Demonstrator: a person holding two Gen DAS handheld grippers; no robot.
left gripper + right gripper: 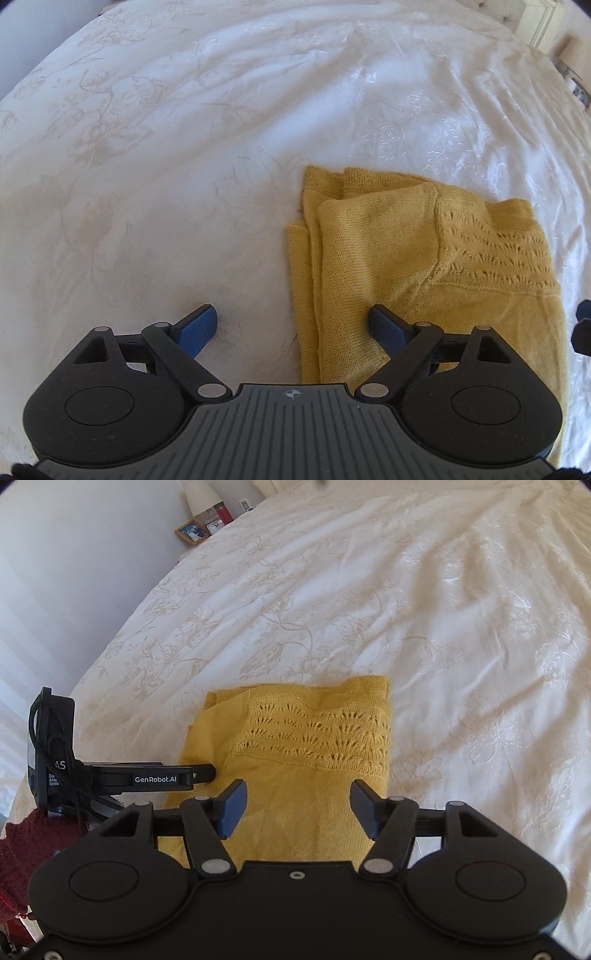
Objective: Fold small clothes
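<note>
Beneath everything lies the wide white bedspread with a pale floral pattern (332, 602), which gives you a broad, soft surface to fold on. Lying on it is the mustard-yellow knitted garment with an openwork lace band (314, 738), already doubled into a narrow stack of layers, its edges roughly lined up; it looks close to finished, perhaps needing one last fold or a tidy.

Your left gripper (291, 328) hangs over the garment's left edge, fingers spread wide and released, one blue pad (197, 326) over bare bedspread and the other over the knit, well placed to pinch that edge. Your right gripper (297, 806) is likewise spread and holding nothing, both pads above the plain lower part of the garment.

Far off by the wall stands a small wooden-framed photograph (192, 531).
</note>
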